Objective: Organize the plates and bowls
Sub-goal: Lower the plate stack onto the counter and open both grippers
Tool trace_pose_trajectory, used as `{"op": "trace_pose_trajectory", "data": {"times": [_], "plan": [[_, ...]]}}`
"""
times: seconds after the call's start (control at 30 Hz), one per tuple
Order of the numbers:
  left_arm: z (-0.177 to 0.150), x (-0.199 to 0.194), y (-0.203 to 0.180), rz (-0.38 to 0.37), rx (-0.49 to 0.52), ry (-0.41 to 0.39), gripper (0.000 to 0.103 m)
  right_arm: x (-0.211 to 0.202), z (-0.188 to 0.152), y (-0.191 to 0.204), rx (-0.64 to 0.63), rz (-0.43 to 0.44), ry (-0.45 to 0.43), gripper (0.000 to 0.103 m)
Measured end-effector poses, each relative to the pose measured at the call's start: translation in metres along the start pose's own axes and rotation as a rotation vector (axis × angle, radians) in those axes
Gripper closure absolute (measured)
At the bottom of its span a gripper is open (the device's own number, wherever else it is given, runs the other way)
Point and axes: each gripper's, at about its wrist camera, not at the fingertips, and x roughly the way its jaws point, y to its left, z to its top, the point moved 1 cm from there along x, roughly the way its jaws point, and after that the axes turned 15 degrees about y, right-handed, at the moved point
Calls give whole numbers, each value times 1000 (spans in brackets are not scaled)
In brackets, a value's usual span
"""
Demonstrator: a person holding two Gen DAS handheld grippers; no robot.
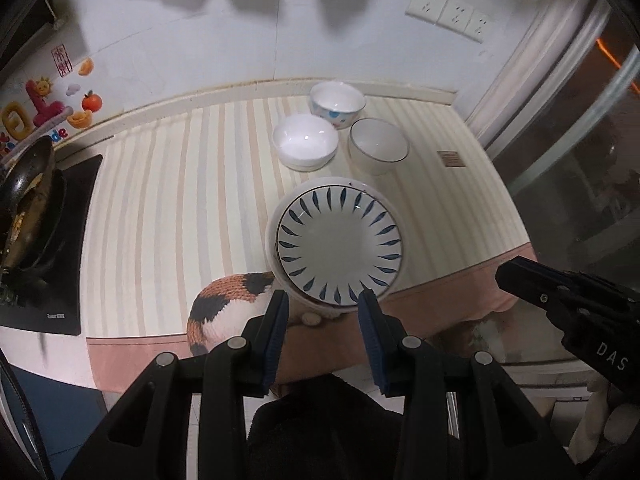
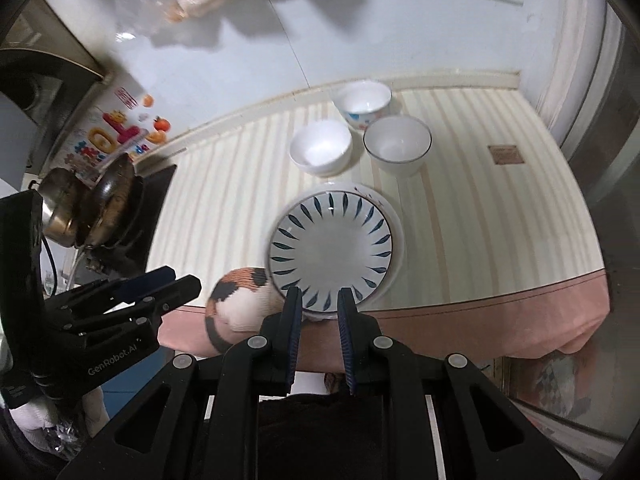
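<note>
Approaching leaf-pattern plate (image 1: 339,240); left gripper (image 1: 324,300) and right gripper (image 2: 319,300) both agape, empty; pinch its near rim squarely.

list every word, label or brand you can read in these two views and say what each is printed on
"DAS" on the right gripper body, cut off at the frame edge.
"GenRobot.AI" on the left gripper body.
White brand text on the stove front corner: too small to read.
Colourful wall stickers and a red seal: lettering blurred, unreadable.
Brown label on the counter: unreadable.
</note>
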Motion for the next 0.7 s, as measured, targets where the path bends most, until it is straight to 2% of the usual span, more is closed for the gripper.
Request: {"op": "trace_pose_trajectory", "data": {"times": [0.13, 0.3, 0.53, 0.6, 0.63, 0.67, 0.7], "plan": [[-14, -20, 0, -7, 6, -15, 69, -19, -20, 15, -5, -1, -14, 83], [-23, -29, -1, -14, -2, -24, 69, -23, -32, 21, -19, -7, -7, 83], [-10, -25, 1, -16, -45, -36, 69, -7, -19, 8, -15, 40, 33, 82], [3, -17, 4, -16, -64, -33, 68, -3, -8, 2, -6, 63, 35, 68], [9, -12, 5, -10, -72, -24, 65, 1, 0, -2, -2, 82, 36, 57], [17, -7, 7, -15, -83, -19, 65, 6, 7, -5, 2, 96, 39, 52], [26, -2, 10, -17, -102, -24, 65, 11, 18, -9, 9, 112, 41, 52]]}}
